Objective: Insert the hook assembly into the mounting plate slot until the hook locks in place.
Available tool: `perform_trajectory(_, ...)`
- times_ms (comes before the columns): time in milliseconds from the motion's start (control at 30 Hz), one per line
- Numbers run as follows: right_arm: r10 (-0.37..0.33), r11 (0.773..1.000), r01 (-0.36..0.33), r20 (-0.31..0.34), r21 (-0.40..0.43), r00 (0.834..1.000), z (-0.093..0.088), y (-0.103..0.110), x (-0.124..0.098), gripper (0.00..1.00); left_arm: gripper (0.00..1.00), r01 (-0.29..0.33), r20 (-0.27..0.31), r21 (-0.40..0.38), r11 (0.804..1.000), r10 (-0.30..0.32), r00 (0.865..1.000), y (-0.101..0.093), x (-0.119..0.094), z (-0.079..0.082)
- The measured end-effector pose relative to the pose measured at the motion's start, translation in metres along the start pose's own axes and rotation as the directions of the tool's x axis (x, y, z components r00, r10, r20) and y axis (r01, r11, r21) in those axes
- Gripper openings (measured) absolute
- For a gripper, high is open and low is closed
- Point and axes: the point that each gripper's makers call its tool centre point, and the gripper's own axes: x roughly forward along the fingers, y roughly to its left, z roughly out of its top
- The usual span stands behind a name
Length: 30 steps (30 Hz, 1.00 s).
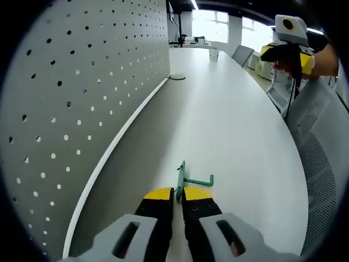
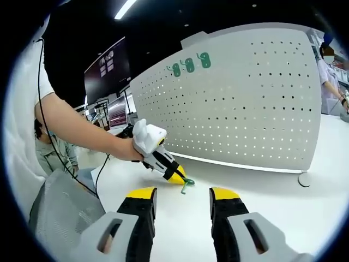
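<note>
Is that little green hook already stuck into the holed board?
No. The small green metal hook lies on the white table, pinched by the left gripper, apart from the grey perforated board.

Both views are bright and evenly lit. In the left gripper view, daylight comes from windows far ahead of the gripper and washes out there. The white table shows a soft sheen and only faint shadows. In the right gripper view, a ceiling light strip glows high above the gripper against a dark ceiling. Fisheye distortion bends the pegboard panel and table edges. Focus is sharp centrally, softer outward.
</note>
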Motion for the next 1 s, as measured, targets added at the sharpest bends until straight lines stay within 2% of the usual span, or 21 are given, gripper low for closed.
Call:
perform_trajectory(133, 0.001, 1.000, -0.001, 0.002, 0.000, 1.000, 0.001, 0.000, 0.000, 0.37, 0.06, -0.011, -0.002, 0.022, 1.000, 0.011, 1.000, 0.000, 0.000, 0.000)
perform_trajectory(300, -0.001, 1.000, 0.001, 0.001, 0.002, 1.000, 0.000, -0.001, 0.000, 0.37, 0.03, -0.031, -0.007, 0.002, 1.000, 0.031, 0.999, 0.002, 0.001, 0.000)
perform_trajectory(367, 0.000, 1.000, 0.000, 0.005, 0.000, 1.000, 0.001, 0.000, 0.000, 0.36, 0.02, -0.039, -0.012, 0.023, 0.999, 0.039, 0.999, 0.000, 0.001, 0.000)
perform_trajectory(533, -0.004, 1.000, 0.004, 0.010, 0.000, 1.000, 0.002, -0.001, -0.001, 0.37, 0.02, -0.070, 0.003, 0.032, 0.997, 0.070, 0.998, 0.002, -0.002, -0.003)
perform_trajectory(600, -0.002, 1.000, 0.002, 0.012, 0.000, 1.000, 0.002, -0.001, -0.001, 0.37, 0.02, -0.085, 0.022, 0.047, 0.995, 0.084, 0.996, 0.003, -0.005, 0.000)
perform_trajectory(667, -0.004, 1.000, 0.004, 0.007, -0.006, 1.000, 0.002, 0.000, -0.001, 0.37, 0.02, -0.102, 0.078, 0.032, 0.994, 0.099, 0.992, 0.006, -0.010, 0.009)
perform_trajectory(733, 0.001, 1.000, -0.001, 0.005, -0.012, 1.000, 0.002, 0.001, 0.000, 0.38, 0.02, -0.134, 0.090, 0.033, 0.990, 0.131, 0.987, 0.012, -0.016, 0.012)
perform_trajectory(833, 0.008, 1.000, -0.008, -0.006, -0.017, 1.000, -0.001, 0.003, 0.003, 0.40, 0.02, -0.154, 0.146, -0.023, 0.988, 0.155, 0.977, 0.016, -0.026, 0.020)
perform_trajectory(1000, 0.015, 1.000, -0.015, -0.005, -0.018, 1.000, 0.000, 0.006, 0.003, 0.42, 0.02, -0.185, 0.180, -0.022, 0.982, 0.186, 0.966, 0.017, -0.043, 0.025)
